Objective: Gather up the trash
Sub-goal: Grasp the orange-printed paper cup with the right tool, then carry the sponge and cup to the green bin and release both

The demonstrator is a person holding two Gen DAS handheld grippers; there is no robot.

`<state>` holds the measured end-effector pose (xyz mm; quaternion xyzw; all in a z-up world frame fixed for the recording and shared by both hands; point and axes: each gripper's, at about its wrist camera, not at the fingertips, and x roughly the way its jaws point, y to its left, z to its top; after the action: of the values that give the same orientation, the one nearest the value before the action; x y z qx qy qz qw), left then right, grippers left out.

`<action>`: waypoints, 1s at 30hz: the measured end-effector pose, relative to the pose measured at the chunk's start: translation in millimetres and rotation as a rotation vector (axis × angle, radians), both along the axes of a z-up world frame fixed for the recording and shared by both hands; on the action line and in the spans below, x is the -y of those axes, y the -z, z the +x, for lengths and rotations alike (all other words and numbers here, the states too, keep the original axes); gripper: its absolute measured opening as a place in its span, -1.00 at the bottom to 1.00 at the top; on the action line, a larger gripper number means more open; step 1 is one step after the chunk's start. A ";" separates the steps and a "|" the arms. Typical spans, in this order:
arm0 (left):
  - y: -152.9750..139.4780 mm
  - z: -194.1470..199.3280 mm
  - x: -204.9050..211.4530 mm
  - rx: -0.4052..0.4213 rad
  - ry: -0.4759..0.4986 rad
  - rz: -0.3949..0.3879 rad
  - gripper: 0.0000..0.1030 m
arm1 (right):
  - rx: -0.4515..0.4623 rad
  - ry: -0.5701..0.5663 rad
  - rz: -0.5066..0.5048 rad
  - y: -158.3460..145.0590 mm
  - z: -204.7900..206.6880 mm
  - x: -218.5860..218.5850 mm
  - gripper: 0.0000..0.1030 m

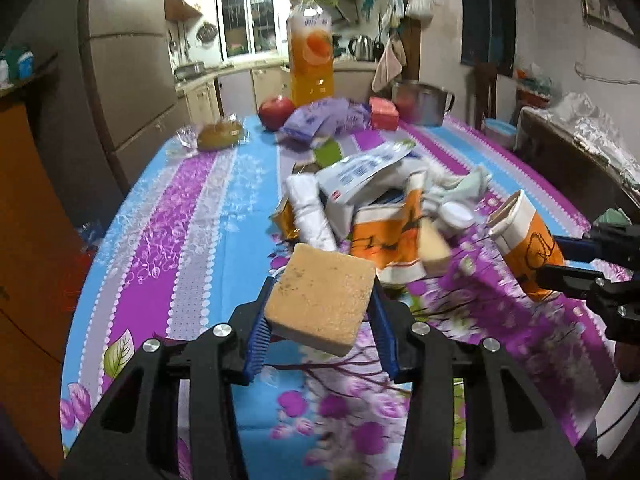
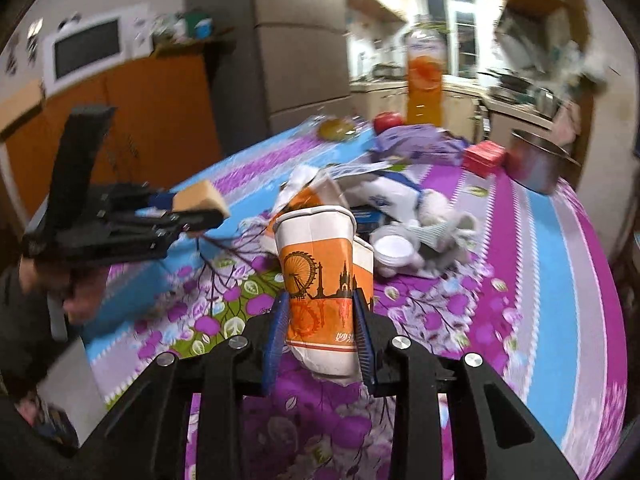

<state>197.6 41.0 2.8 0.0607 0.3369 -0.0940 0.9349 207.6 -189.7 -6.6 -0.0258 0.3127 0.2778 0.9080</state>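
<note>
My left gripper is shut on a tan sponge block, held above the flowered tablecloth; the same gripper and sponge show at the left of the right wrist view. My right gripper is shut on an orange-and-white paper cup, squeezed and lifted off the cloth; that cup and the right gripper appear at the right edge of the left wrist view. Behind both lies a heap of trash: wrappers, crumpled paper, another orange cup, a small white lid.
At the table's far end stand an orange juice bottle, a red apple, a purple packet, a red box, a steel pot and a wrapped bun. A person's hand holds the left gripper.
</note>
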 end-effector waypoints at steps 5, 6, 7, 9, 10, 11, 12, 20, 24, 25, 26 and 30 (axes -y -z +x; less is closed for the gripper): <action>-12.5 -17.6 24.1 0.048 0.000 -0.033 -0.17 | 0.037 0.133 0.044 -7.8 -22.2 23.6 -0.36; -15.6 -21.0 31.9 0.058 0.003 -0.046 -0.17 | 0.051 0.168 0.040 -10.5 -27.5 29.4 -0.36; -17.6 -21.6 38.3 0.063 0.007 -0.057 -0.17 | 0.058 0.189 0.040 -12.1 -31.0 33.3 -0.36; -22.5 -26.2 55.1 0.076 0.020 -0.084 -0.17 | 0.082 0.245 0.038 -19.0 -40.3 46.6 -0.36; -24.4 -27.1 62.7 0.079 0.029 -0.091 -0.17 | 0.091 0.268 0.034 -21.6 -43.6 51.5 -0.36; -27.3 -27.9 74.2 0.083 0.046 -0.103 -0.17 | 0.104 0.295 0.031 -25.5 -47.9 59.1 -0.36; -29.5 -28.8 82.4 0.088 0.057 -0.106 -0.17 | 0.112 0.320 0.030 -29.2 -51.7 68.1 -0.36; -45.4 -35.5 158.3 0.129 0.154 -0.124 -0.17 | 0.148 0.515 0.011 -48.6 -85.9 138.0 -0.36; -51.2 -40.6 192.4 0.138 0.192 -0.137 -0.17 | 0.162 0.590 0.010 -55.0 -102.5 172.5 -0.36; -52.4 -42.0 200.8 0.140 0.200 -0.138 -0.17 | 0.165 0.602 0.008 -57.2 -105.7 180.4 -0.36; -53.7 -43.1 210.5 0.141 0.212 -0.138 -0.17 | 0.168 0.615 0.006 -59.2 -109.3 187.9 -0.36; -58.1 -44.9 242.2 0.142 0.248 -0.141 -0.17 | 0.177 0.670 -0.002 -65.9 -121.3 216.4 -0.36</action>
<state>152.7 -201.2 60.9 0.0424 0.2526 -0.2278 0.9394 86.3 -406.1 59.3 0.0535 0.2239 -0.0392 0.9724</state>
